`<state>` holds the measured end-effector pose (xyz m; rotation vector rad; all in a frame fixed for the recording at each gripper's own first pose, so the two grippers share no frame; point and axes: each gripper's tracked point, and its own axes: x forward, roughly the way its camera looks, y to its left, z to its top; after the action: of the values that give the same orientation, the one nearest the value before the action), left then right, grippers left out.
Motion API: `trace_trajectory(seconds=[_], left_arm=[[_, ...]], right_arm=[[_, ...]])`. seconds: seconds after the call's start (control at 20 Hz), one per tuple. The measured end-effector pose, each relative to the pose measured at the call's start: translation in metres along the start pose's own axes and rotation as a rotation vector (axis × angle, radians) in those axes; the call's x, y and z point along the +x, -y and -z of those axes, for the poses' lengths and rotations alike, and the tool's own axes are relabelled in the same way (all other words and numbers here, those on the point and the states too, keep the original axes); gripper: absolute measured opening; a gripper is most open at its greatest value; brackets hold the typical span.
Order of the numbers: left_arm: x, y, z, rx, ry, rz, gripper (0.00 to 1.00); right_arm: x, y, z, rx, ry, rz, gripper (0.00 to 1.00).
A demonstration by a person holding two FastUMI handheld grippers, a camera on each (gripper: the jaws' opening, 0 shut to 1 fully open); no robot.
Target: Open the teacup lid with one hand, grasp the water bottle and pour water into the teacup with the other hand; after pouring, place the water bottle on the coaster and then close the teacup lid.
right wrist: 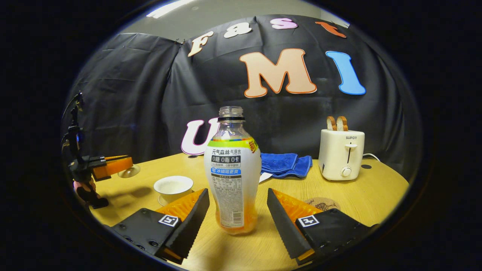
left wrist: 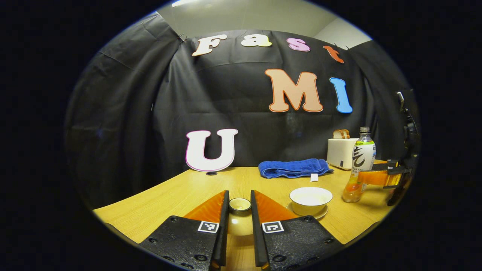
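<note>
- Left hand-held gripper (left wrist: 240, 210): narrowed, clenched on teacup lid (left wrist: 240, 205), bottom centre.
- Right hand-held gripper (right wrist: 238, 210): wide, released, flanking water bottle (right wrist: 232, 169) (uncapped, no contact).
- Wooden tabletop (right wrist: 361, 188); open teacup (left wrist: 310, 198) lower right.

Cloth-walled demo booth, wood table (right wrist: 376, 188)

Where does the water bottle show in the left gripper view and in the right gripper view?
Left gripper view: the water bottle stands at right on the table, with the right gripper around it.
Right gripper view: the bottle stands upright at centre, between that gripper's open fingers, untouched.
Shared landmark: the toaster, behind the bottle in the left view, right of it in the right view.
</note>
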<state>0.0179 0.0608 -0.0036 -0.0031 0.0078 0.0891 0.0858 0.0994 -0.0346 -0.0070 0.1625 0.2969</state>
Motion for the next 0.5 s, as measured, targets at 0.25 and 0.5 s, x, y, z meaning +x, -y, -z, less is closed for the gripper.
trace_trajectory(seconds=[0.25,0.5], left_arm=[[-0.001,-0.003,0.0,0.0,0.0,0.002,0.27],[-0.001,-0.003,0.0,0.0,0.0,0.003,0.27]], right_arm=[[0.012,-0.001,0.001,-0.01,-0.013,0.037,0.89],[0.013,0.005,0.002,-0.015,-0.018,0.079,0.72]])
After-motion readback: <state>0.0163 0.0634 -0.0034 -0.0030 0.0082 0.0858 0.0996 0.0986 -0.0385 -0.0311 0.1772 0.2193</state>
